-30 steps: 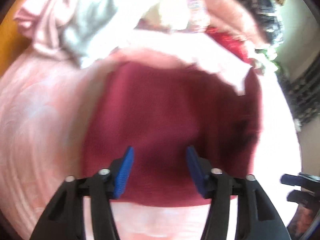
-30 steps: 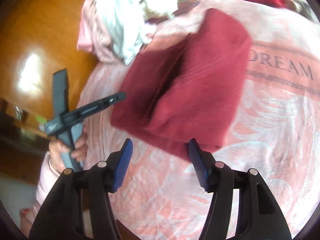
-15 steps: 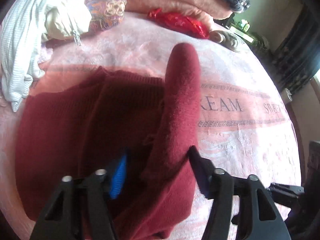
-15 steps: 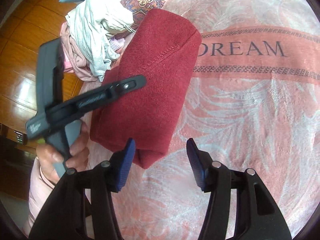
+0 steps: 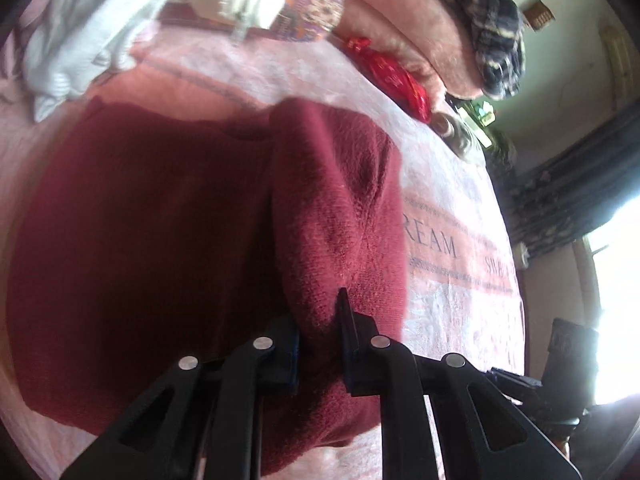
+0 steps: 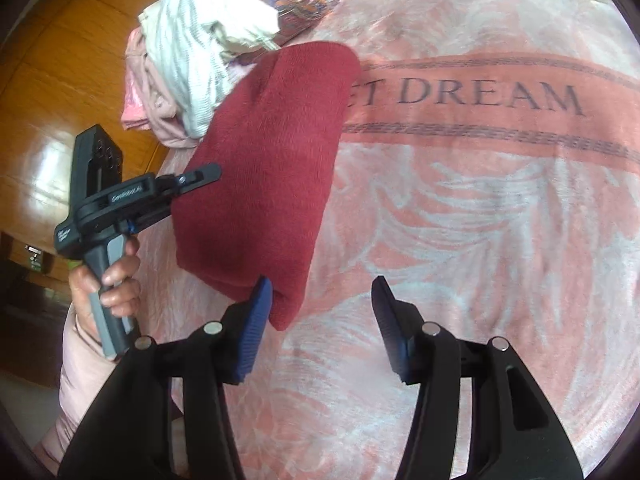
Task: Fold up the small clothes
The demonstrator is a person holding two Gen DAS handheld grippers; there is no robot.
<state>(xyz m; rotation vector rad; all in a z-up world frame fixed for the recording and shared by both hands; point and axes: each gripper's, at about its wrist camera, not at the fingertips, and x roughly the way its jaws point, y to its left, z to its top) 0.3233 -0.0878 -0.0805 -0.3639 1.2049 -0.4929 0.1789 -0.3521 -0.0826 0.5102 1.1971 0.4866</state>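
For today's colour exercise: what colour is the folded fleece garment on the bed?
Dark red; the right wrist view shows it best.

Your bed wore a pink blanket [image 6: 480,240] lettered "DREAM"; on it lay the maroon knit garment [image 6: 272,168], a heap of pale clothes [image 6: 192,52] and a red bundle [image 5: 394,76].

Maroon garment [image 6: 260,184] beside gaping right gripper [image 6: 320,304]
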